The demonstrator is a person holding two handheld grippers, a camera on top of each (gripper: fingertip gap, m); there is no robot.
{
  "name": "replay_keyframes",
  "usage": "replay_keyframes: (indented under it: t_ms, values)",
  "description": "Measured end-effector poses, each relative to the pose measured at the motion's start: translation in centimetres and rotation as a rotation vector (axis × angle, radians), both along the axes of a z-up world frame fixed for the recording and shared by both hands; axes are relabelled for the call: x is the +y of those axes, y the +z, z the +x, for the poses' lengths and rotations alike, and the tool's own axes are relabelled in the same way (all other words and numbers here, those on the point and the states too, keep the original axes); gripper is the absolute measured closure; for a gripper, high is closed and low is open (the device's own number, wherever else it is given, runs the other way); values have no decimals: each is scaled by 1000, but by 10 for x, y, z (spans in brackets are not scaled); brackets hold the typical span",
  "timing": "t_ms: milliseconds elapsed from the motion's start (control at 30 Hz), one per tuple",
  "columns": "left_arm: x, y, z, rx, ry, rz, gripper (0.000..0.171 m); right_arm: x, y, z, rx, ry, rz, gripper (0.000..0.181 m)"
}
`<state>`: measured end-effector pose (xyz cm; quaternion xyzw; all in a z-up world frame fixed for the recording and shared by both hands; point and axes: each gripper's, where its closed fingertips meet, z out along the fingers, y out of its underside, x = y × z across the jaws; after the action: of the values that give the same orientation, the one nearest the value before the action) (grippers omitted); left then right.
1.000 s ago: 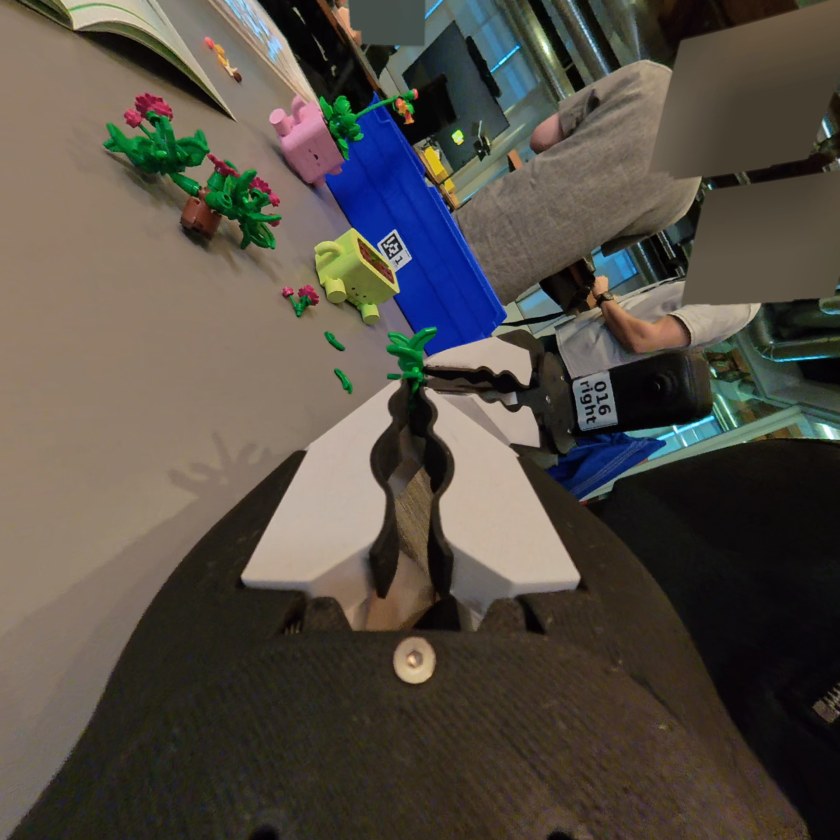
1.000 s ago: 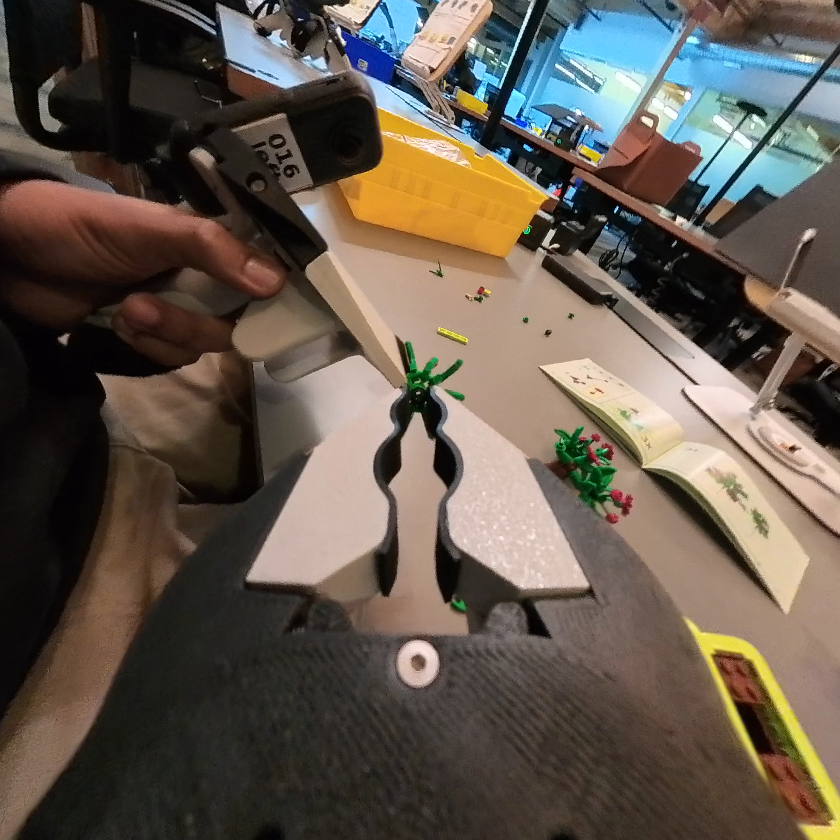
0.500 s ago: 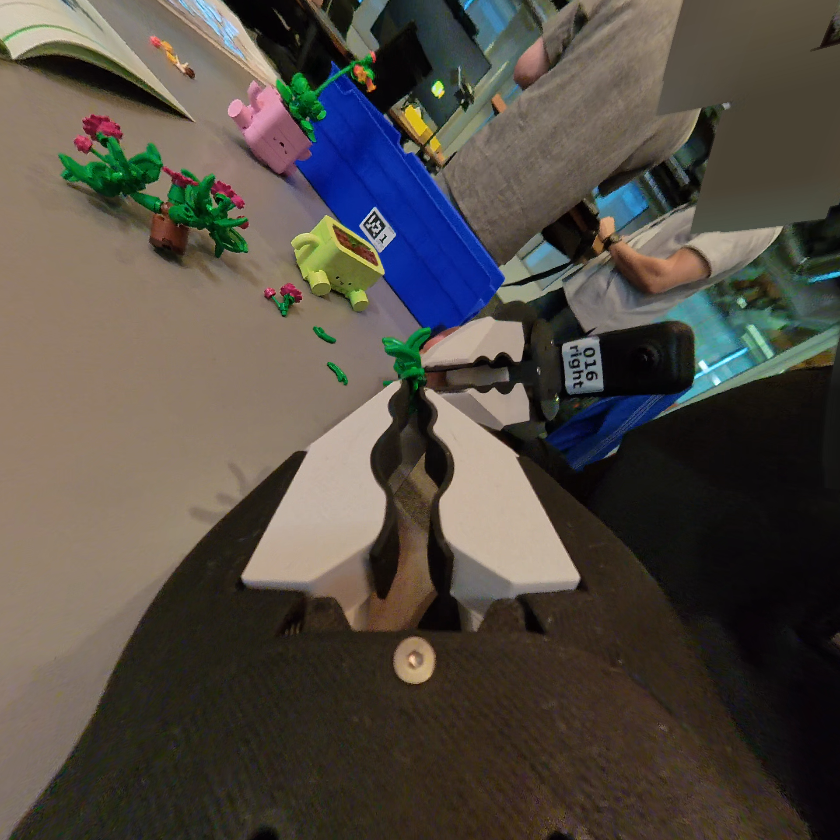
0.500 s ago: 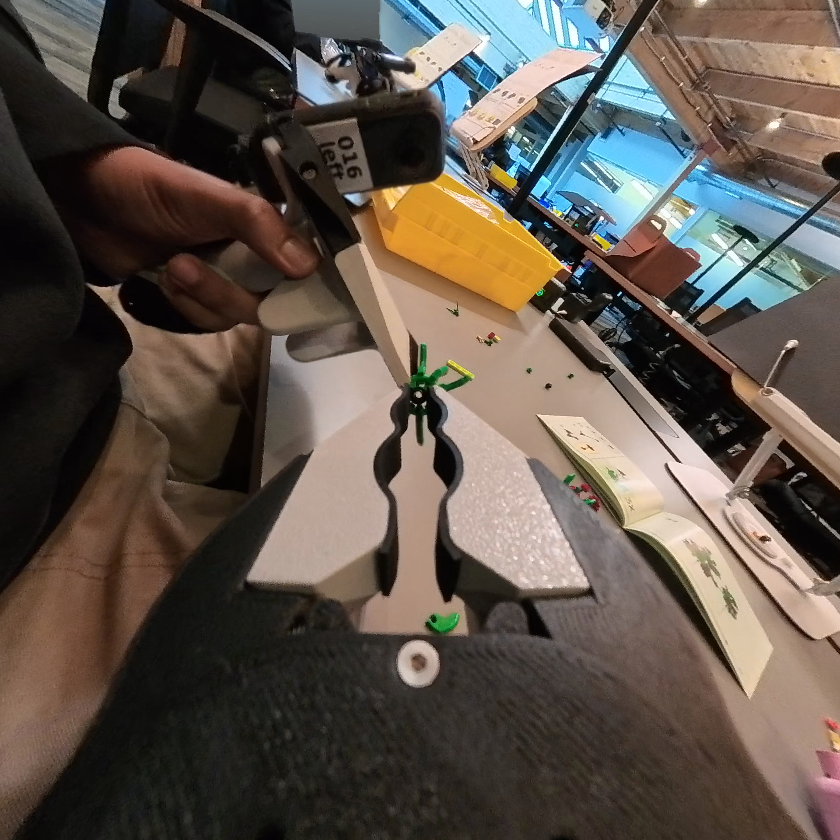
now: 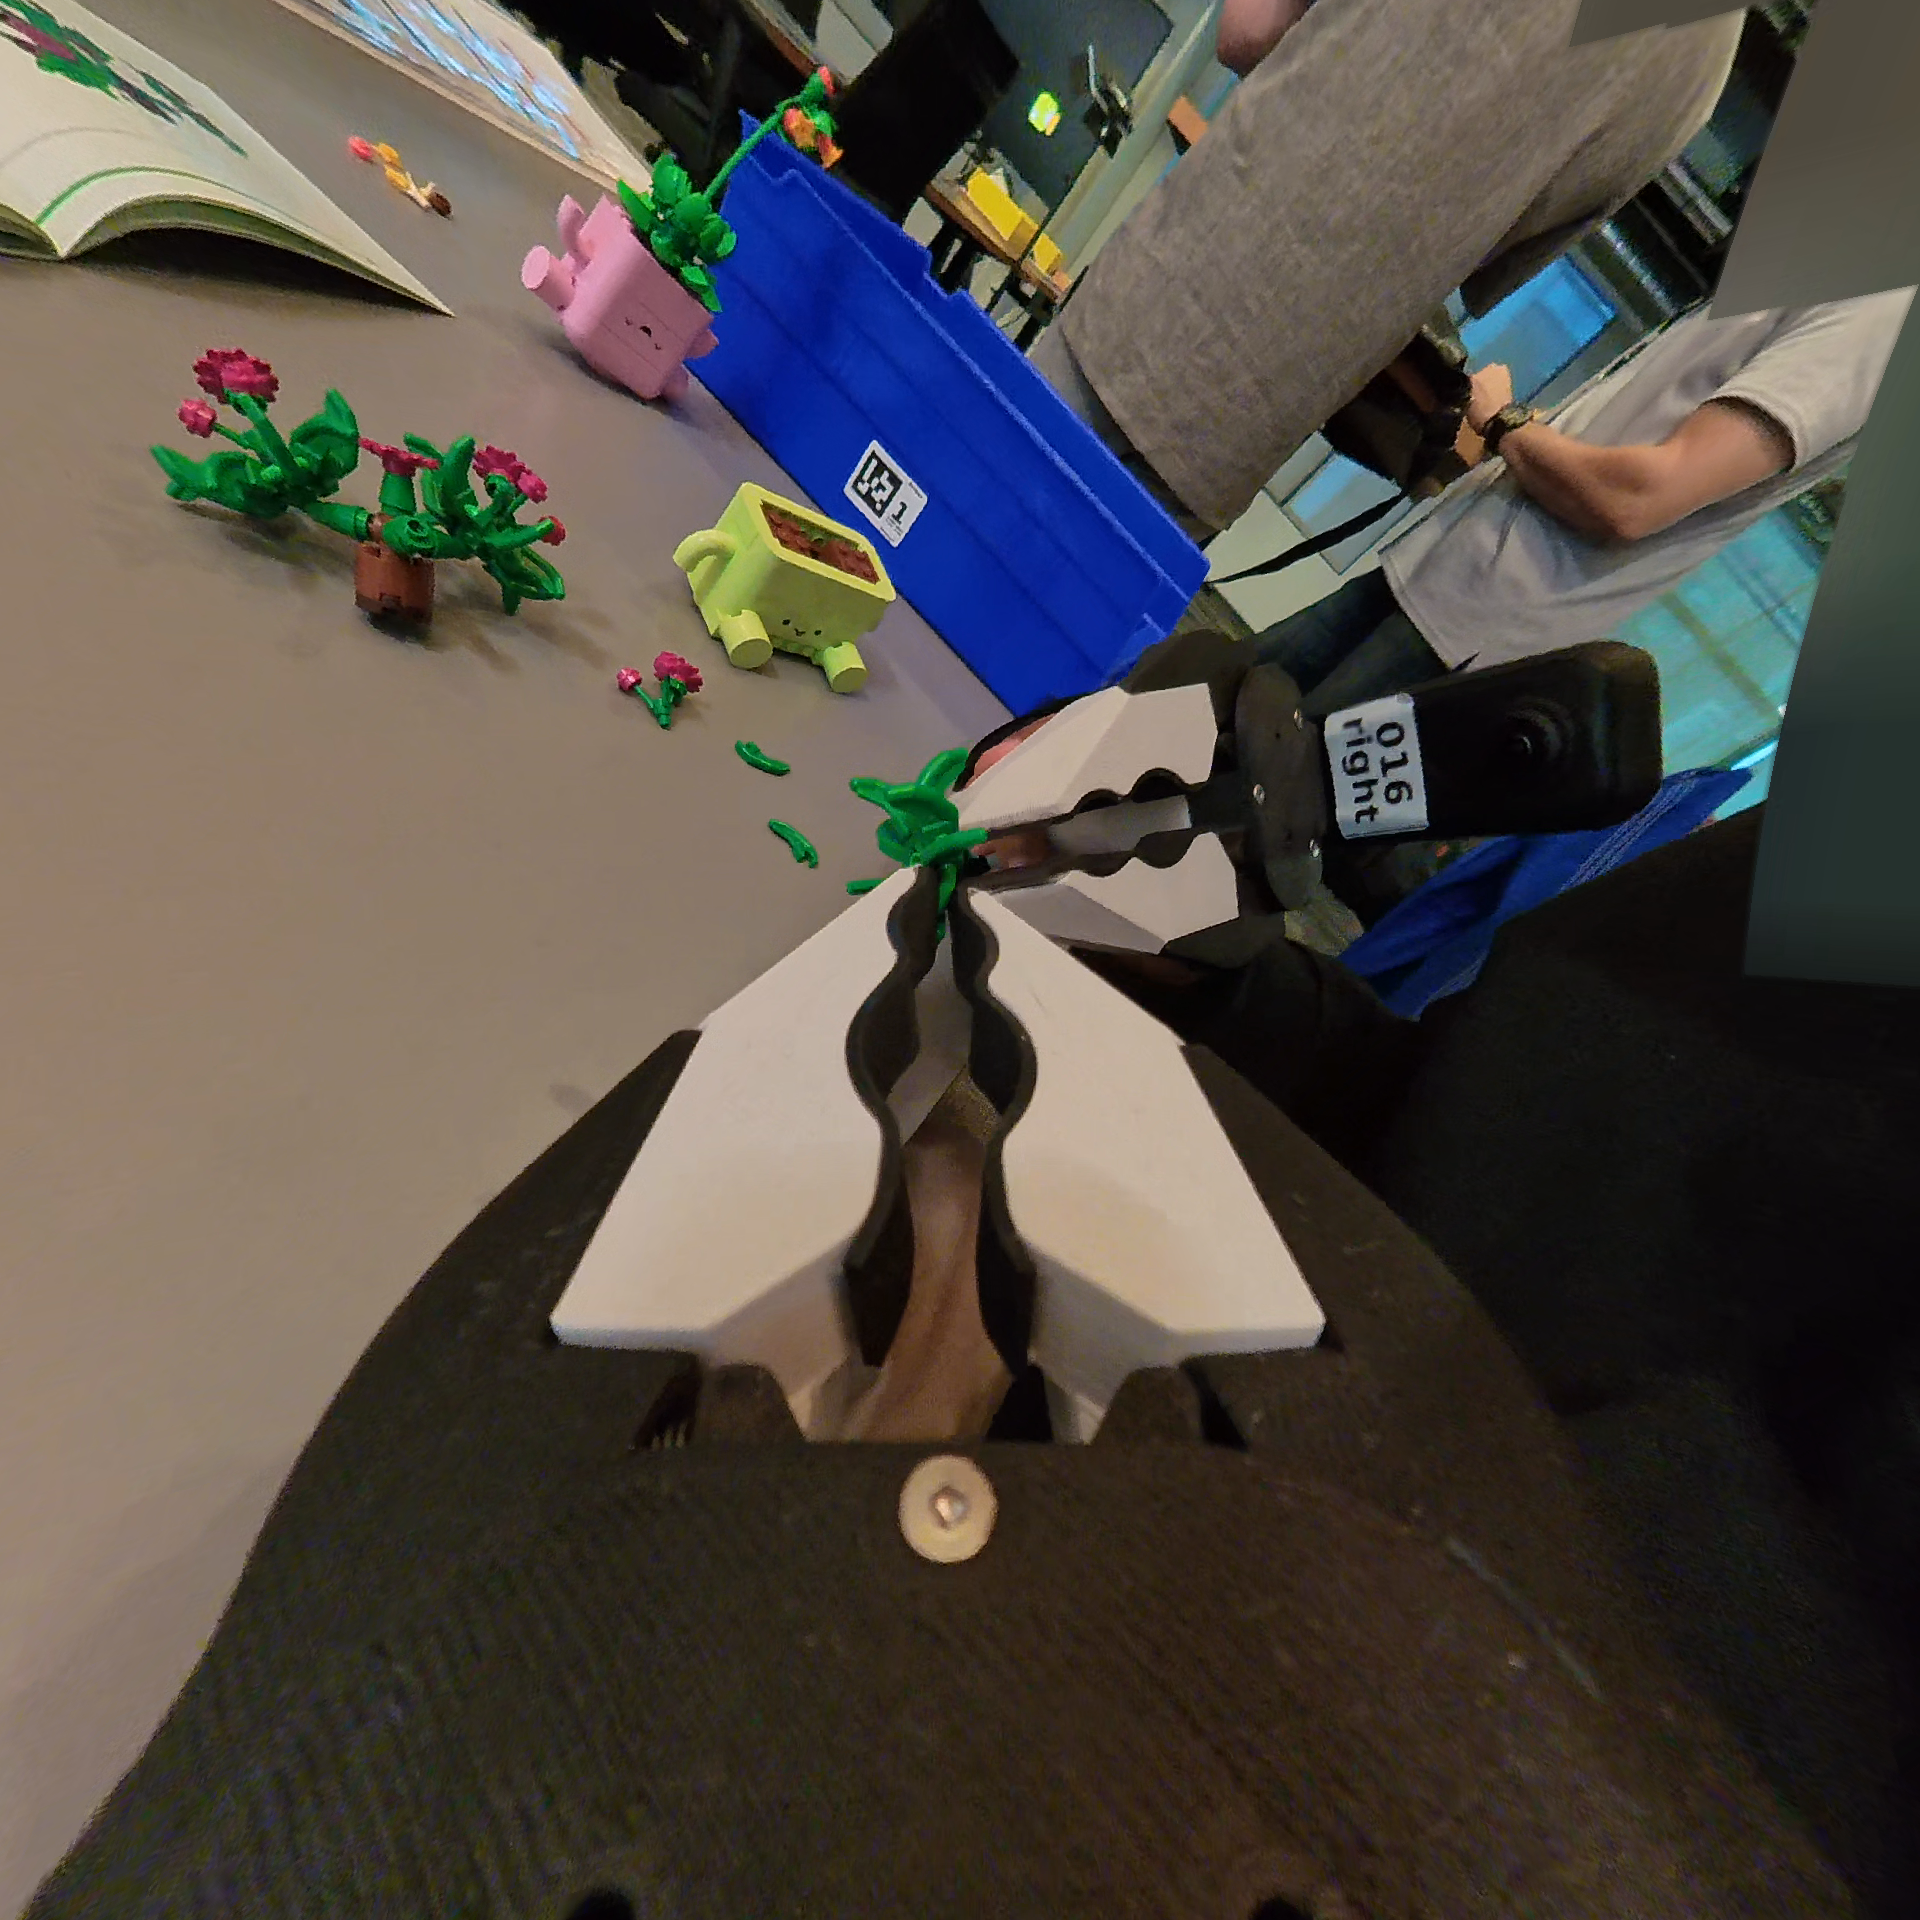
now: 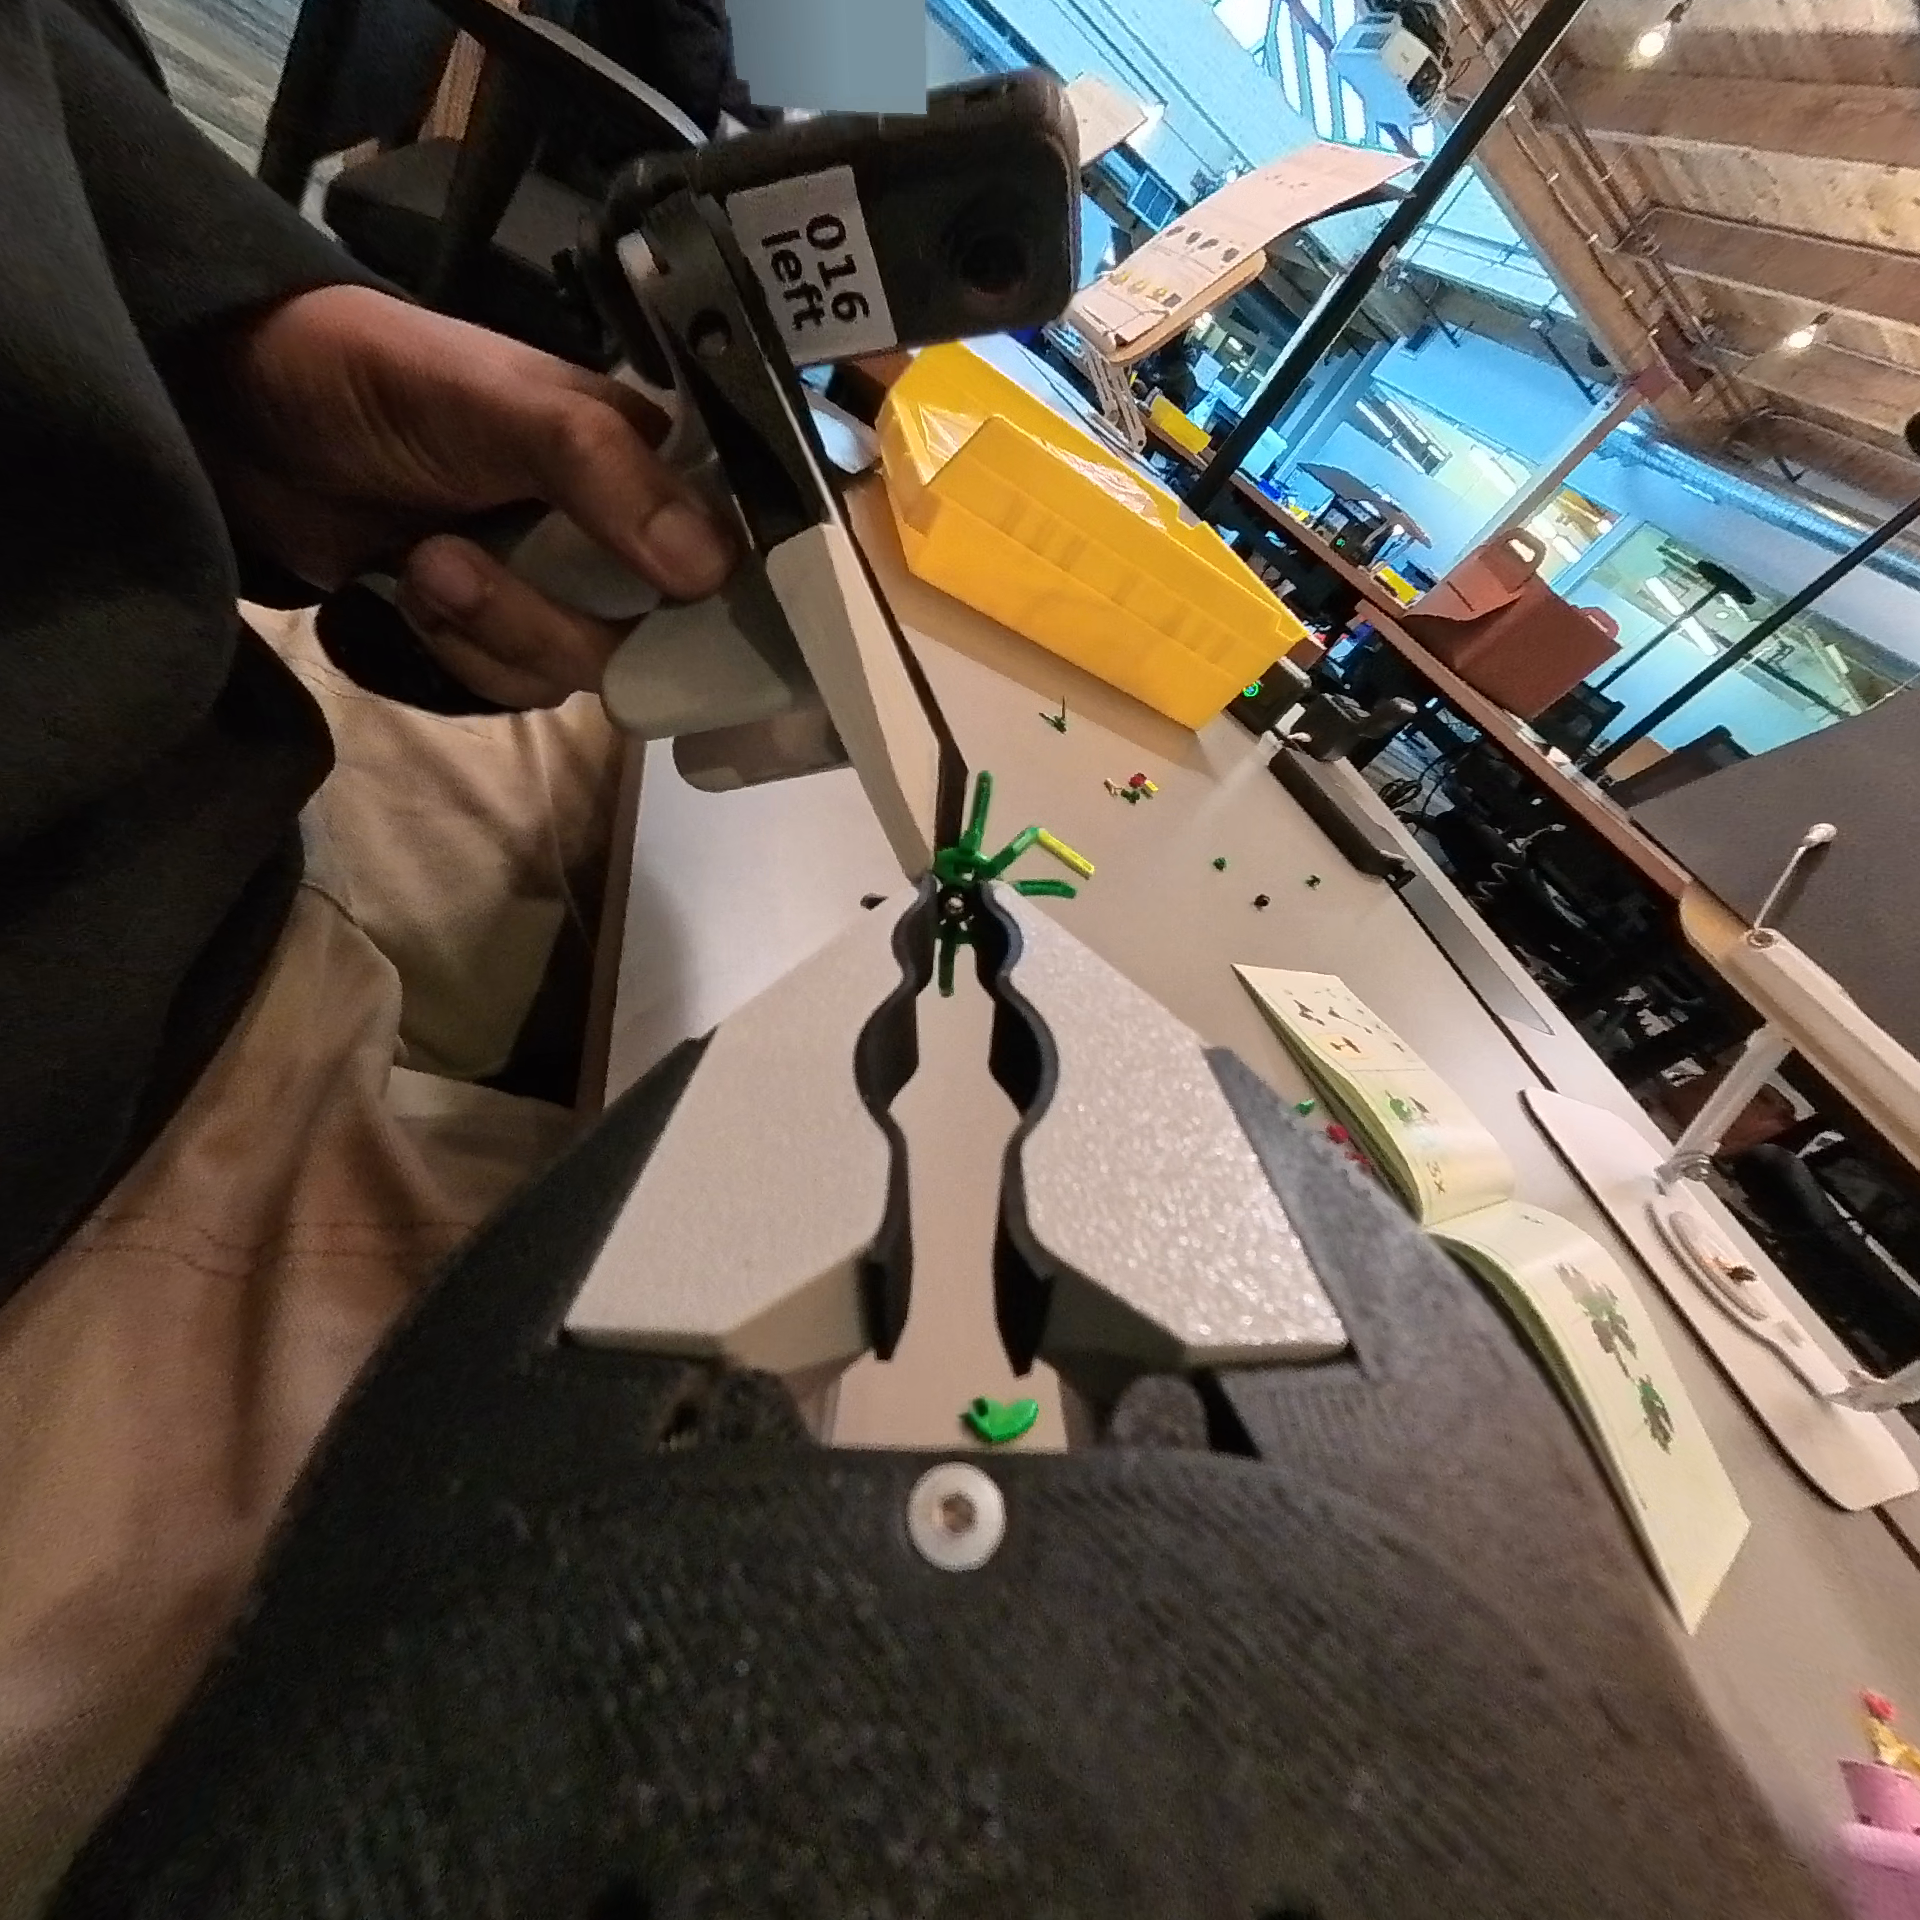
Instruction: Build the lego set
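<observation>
A small green leafy plant piece [image 5: 912, 814] is held between both grippers above the grey table's near edge. My left gripper [image 5: 940, 883] is shut on its stem. My right gripper [image 5: 971, 831] comes in from the right, and its tips meet the same piece. In the right wrist view my right gripper [image 6: 956, 899] is shut on the green piece [image 6: 971, 852], whose stem runs back between the jaws. The left gripper [image 6: 920, 852] comes down from the upper left, held by a hand [image 6: 468, 499]. A lime-green pot [image 5: 790, 582] lies on the table.
A flower cluster in a brown pot [image 5: 384, 499], a pink pot with a plant [image 5: 634, 291], small pink flowers [image 5: 665, 681], loose green leaves [image 5: 764, 758], a blue bin [image 5: 935, 436] and a booklet [image 6: 1455, 1195] are on the table. A yellow bin [image 6: 1091, 561] stands farther off. People stand beyond the blue bin. The tips of both grippers are at nearly the same place.
Both grippers stay shut on the green piece. They have tilted together. In the right wrist view the left gripper now stands steeper and closer.
</observation>
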<state>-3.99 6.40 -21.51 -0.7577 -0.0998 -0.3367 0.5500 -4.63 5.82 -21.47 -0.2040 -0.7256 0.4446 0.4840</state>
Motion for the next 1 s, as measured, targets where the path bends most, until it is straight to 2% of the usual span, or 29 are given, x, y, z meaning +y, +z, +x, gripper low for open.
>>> replay_keyframes:
  t_ms: [333,633,800,900,1000]
  values:
    - [-2,-10,0,53,-4,-40,171,-2,-9,-1,-45,5,32,176]
    - [2,-14,-12,-29,64,-41,171,1,-14,-7,-75,-43,51,172]
    - [1,-17,-18,-44,88,-52,171,5,-10,-7,-73,-51,13,180]
    - [0,-23,-26,-63,127,-72,171,14,-13,-9,-96,-94,14,179]
    - [-2,-26,-32,-83,144,-82,171,44,-20,-9,-154,-201,32,177]
